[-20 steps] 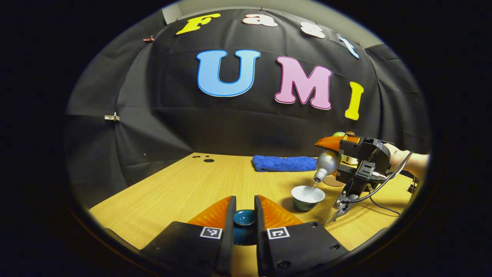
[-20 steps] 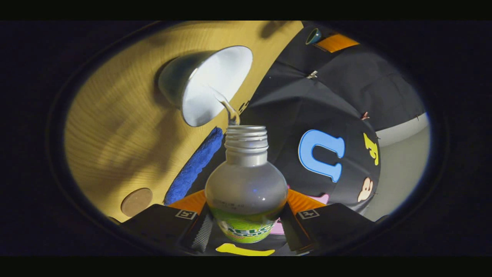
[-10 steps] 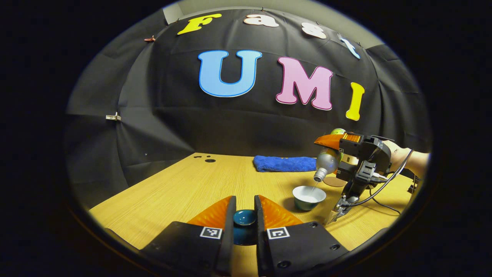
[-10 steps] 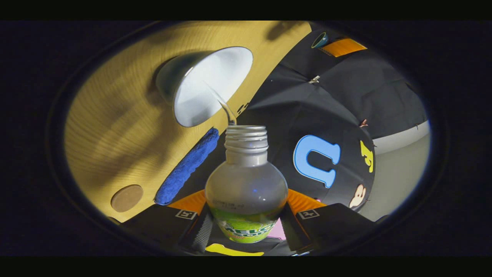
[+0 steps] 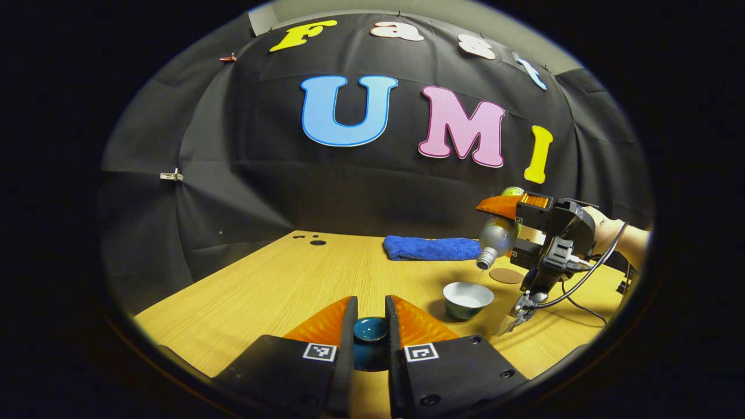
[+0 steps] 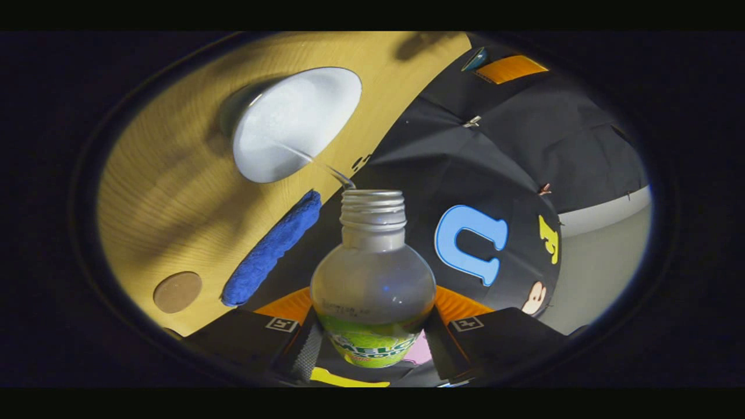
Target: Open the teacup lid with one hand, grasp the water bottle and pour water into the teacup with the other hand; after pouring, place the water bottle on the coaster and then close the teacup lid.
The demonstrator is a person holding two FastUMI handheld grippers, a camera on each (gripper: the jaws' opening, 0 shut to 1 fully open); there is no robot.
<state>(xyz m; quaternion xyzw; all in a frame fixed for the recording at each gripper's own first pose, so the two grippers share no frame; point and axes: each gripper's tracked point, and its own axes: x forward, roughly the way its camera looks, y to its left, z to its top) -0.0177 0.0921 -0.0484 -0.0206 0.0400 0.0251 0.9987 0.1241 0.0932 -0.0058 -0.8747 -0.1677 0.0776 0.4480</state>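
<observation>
My left gripper (image 5: pixel 371 311) is shut on the dark teal teacup lid (image 5: pixel 371 329), held low over the wooden table (image 5: pixel 291 285). The open teacup (image 5: pixel 467 298), teal outside and white inside, stands on the table to the right. Above it my right gripper (image 6: pixel 372 302) is shut on the clear water bottle (image 6: pixel 372 279) with a green label, tipped mouth-down. A thin stream of water runs from the bottle mouth (image 5: pixel 483 265) into the teacup (image 6: pixel 294 125). The round brown coaster (image 5: pixel 506 275) lies just behind the cup, and the coaster (image 6: pixel 177 291) also sits beside the towel in the right gripper view.
A folded blue towel (image 5: pixel 430 247) lies at the back of the table near the black cloth wall; the towel (image 6: pixel 270 250) sits between cup and coaster in the right gripper view. A black cable (image 5: pixel 573 308) trails on the table under the right gripper. A person's forearm (image 5: pixel 625 241) enters from the right.
The right gripper and bottle have risen and shifted slightly right above the cup, so the stream is longer. The left gripper and lid have stayed put.
</observation>
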